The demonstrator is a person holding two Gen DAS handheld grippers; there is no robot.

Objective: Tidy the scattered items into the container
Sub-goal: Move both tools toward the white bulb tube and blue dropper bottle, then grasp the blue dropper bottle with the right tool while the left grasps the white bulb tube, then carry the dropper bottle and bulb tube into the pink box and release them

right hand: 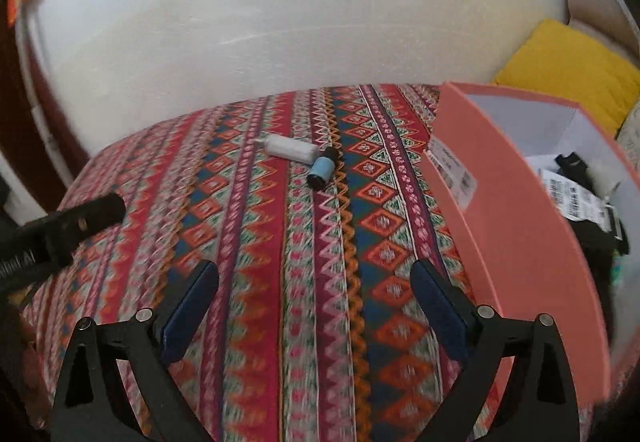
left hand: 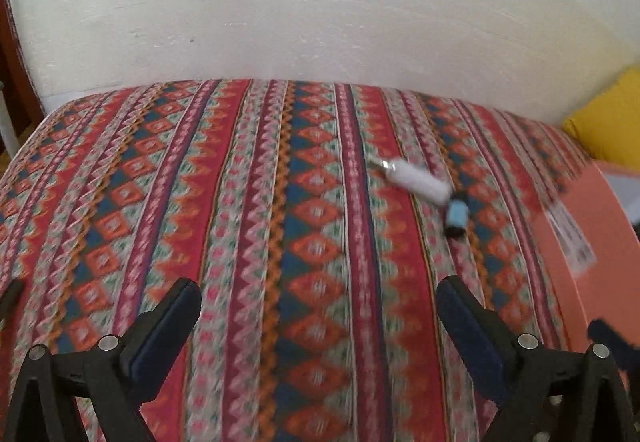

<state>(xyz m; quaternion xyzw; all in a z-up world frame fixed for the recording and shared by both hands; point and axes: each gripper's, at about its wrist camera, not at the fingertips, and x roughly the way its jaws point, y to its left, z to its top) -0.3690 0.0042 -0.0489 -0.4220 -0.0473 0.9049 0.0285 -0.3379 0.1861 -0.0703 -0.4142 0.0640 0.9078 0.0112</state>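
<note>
Right now I am holding both grippers, left gripper (left hand: 318,306) and right gripper (right hand: 315,284), with jaws spread wide and nothing between them, over the patterned worktop (right hand: 256,282). A white bottle (right hand: 292,149) and a blue-banded bottle (right hand: 321,169) are lying touching each other, near the pink box (right hand: 516,226), which is already holding several things. Both look round, so a nudge from one finger is probably going to roll them toward the worktop's far edge by the wall (right hand: 280,22). Open cloth is stretching clear between me and the box.
</note>
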